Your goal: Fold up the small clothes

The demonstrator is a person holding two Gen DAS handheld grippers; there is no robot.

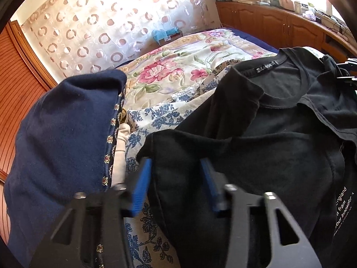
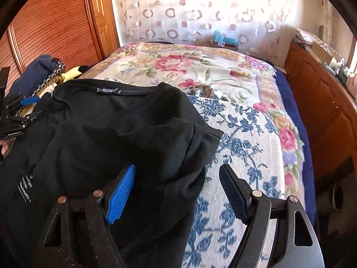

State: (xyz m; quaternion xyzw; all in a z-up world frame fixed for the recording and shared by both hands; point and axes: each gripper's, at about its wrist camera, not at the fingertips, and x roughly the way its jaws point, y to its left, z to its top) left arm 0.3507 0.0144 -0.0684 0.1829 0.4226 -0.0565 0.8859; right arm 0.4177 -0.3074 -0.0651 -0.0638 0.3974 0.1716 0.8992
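1. The black T-shirt (image 1: 256,134) lies spread and rumpled on the blue-flowered cloth (image 2: 241,138) over the bed, collar and neck label on the far side from both grippers; it is not yet a folded shape.
2. The left gripper (image 1: 176,185) is clenched on a bunched edge of the shirt: black fabric fills the gap between its blue pads, which press on it from both sides.
3. The right gripper (image 2: 177,189) stands released, jaws wide; the shirt's near corner lies between them, against the left-hand pad and well clear of the other.
4. Just to the left of the left gripper sits a navy folded garment (image 1: 64,138) on a pile, which looks like work already finished.
5. Judged from this, the shirt's fold is only starting: sleeves and body remain to be brought over and flattened, then moved to the pile.
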